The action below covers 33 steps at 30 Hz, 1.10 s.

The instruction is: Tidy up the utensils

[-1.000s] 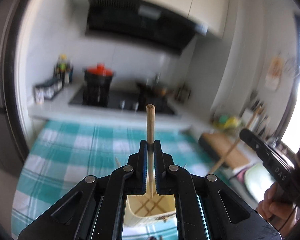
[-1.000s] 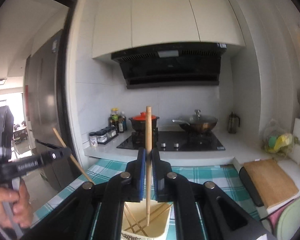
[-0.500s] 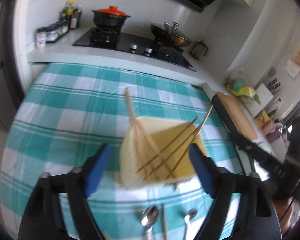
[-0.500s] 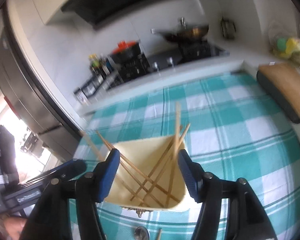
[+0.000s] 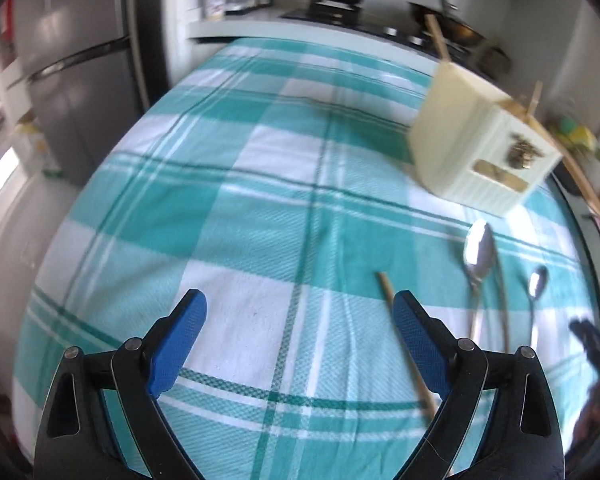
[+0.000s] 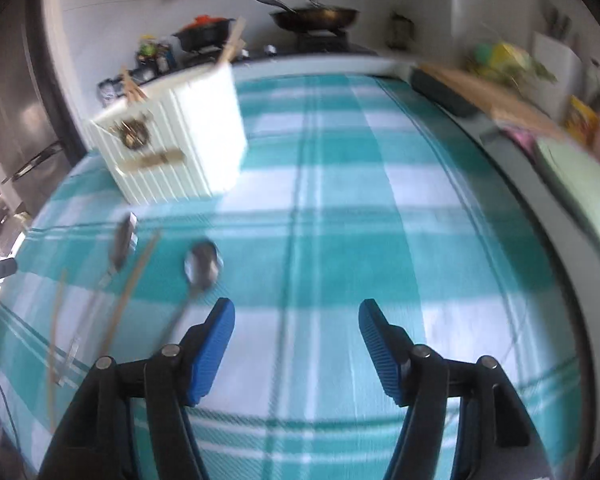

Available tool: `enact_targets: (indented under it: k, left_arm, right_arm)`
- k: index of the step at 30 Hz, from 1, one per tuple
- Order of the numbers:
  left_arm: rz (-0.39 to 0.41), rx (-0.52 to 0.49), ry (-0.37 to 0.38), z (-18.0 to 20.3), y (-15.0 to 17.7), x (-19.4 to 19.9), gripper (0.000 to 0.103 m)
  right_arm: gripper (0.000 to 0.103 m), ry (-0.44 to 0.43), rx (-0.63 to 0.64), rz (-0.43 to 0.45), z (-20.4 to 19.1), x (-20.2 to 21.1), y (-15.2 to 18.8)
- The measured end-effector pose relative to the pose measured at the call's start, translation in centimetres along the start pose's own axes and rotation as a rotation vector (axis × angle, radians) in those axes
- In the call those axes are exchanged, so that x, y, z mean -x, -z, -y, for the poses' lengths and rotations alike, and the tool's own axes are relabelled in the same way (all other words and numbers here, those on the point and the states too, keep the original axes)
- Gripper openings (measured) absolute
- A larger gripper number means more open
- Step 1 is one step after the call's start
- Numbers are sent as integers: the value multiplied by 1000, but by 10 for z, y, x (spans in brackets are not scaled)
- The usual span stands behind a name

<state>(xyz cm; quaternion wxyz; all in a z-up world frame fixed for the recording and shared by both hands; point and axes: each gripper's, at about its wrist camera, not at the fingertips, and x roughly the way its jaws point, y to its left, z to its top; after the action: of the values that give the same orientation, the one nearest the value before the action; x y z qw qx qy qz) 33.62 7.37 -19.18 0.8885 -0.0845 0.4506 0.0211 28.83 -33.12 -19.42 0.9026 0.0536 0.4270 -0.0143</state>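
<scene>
Utensils left to sort, a chopstick [image 5: 404, 340], two spoons [image 5: 478, 258] [image 5: 537, 285] and a second chopstick between them, lie on the checked tablecloth [image 5: 260, 200] near its front edge, short of the cream holder [image 5: 480, 148]. My left gripper [image 5: 300, 320] and right gripper [image 6: 296, 320] have just been opening; both gape empty. The thin sticks could roll or skid from my pads, and swinging in carelessly could knock the holder.

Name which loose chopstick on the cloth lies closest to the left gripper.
The chopstick running beside the left gripper's right finger; the other lies farther right, between the two spoons.
</scene>
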Motion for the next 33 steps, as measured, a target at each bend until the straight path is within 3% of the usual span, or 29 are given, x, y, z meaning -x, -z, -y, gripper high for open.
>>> enact_targets:
  k: [7,9,21,28,33]
  left_arm:
    - [-16,-5,-90,2,1,-42,95]
    - [14,-28,-133,4,3,-46,95]
    - [-3,-14,-147,2,-1,-53,102]
    - [-59,-44,-114,5,-5,-56,103]
    - [-57,-57,-108,5,-2,-54,103]
  right_arm:
    - [67,81,21,-11,-4,-19,8]
    - [69,86,20,-10,-5,-18,7]
    - [73,90,22,-13,-7,-22,8]
    - [74,89,22,-12,-7,-22,8]
    - [74,89,22,-12,-7,-22,8]
